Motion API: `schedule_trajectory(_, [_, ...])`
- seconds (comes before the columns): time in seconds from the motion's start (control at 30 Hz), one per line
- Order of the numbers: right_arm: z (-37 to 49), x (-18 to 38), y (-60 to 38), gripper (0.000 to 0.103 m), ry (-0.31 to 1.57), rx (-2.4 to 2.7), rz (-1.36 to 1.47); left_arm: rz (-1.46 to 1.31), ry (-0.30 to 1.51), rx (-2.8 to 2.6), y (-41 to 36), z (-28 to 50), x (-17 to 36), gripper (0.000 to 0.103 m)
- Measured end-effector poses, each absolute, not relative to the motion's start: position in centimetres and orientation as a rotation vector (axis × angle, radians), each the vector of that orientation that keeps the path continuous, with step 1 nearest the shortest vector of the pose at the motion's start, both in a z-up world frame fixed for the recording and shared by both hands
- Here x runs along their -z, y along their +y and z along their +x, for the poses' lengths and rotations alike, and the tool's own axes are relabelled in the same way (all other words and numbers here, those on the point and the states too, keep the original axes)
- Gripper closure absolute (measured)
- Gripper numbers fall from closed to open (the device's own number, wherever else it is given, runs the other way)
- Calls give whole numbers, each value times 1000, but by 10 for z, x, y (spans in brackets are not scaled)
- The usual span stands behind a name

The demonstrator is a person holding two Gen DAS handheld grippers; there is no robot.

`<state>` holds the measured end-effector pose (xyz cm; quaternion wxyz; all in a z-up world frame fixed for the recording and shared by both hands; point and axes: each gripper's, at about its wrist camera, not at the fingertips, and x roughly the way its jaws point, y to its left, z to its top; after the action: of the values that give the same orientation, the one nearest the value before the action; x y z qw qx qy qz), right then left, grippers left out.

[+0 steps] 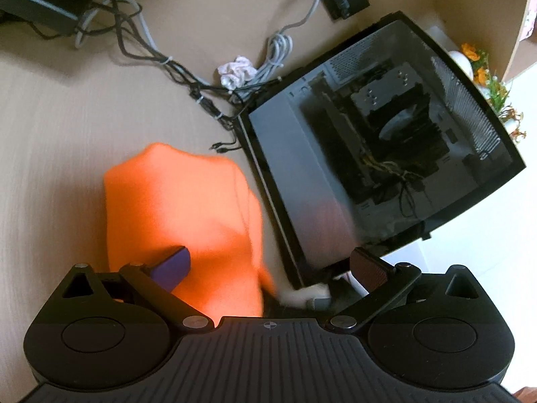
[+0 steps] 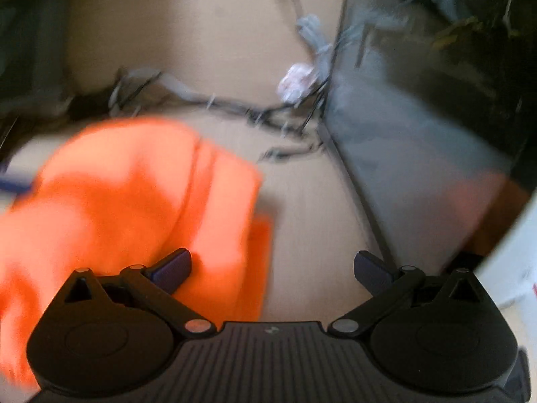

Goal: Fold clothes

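An orange garment (image 1: pixel 181 215) lies bunched on the light wooden desk (image 1: pixel 60 134). In the left wrist view it sits below and left of centre, under my left gripper (image 1: pixel 270 265), which is open and empty, its left finger over the cloth. In the right wrist view the same orange garment (image 2: pixel 134 201) fills the left side, blurred. My right gripper (image 2: pixel 272 268) is open and empty, with its left finger over the cloth's right edge and its right finger over bare desk.
A black computer case with a glass side (image 1: pixel 379 147) stands close on the right, also in the right wrist view (image 2: pixel 419 117). Tangled cables (image 1: pixel 188 77) and a crumpled tissue (image 1: pixel 236 71) lie behind the garment. A monitor base (image 1: pixel 40 3) is far left.
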<state>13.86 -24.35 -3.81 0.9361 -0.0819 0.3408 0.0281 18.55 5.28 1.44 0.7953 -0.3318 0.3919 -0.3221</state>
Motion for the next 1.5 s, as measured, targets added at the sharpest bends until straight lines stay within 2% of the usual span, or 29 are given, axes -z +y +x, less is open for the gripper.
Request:
schedule_trajectory(0.17, [121,33,-253,0,692,-104,-147,-671,822,601,61,177,-17,0])
schedule_trajectory(0.37, [114,12,-271,0,663,-197,74,-283,904,399,31,159,-3,0])
schedule_trajectory(0.53, [126,41,-255,0,825,-174,-34,-192,924,393,22,148,2,0])
schedule_trajectory(0.73, [126,30,-252,0,796,-218,-124,-226,917,514,20,132,0,0])
schedule_trajectory(0.9, [129,-9,-267,0,657,-280,113,42,954,425,-11,120,21,0])
schedule_trajectory(0.97, [141,-25,-265,1,598,-307,163,37,960,430,-14,120,22,0])
schedule_trajectory(1.03, [154,-33,-254,7,549,-329,125,33,964,432,-15,119,22,0])
schedule_trajectory(1.23, [188,5,-226,5,642,-287,-41,29,966,427,-13,117,21,0])
schedule_trajectory(1.4, [172,5,-253,2,630,-220,-82,-20,956,436,-4,116,11,0])
schedule_trajectory(1.5, [156,11,-266,0,655,-175,-138,-144,930,470,7,126,1,0])
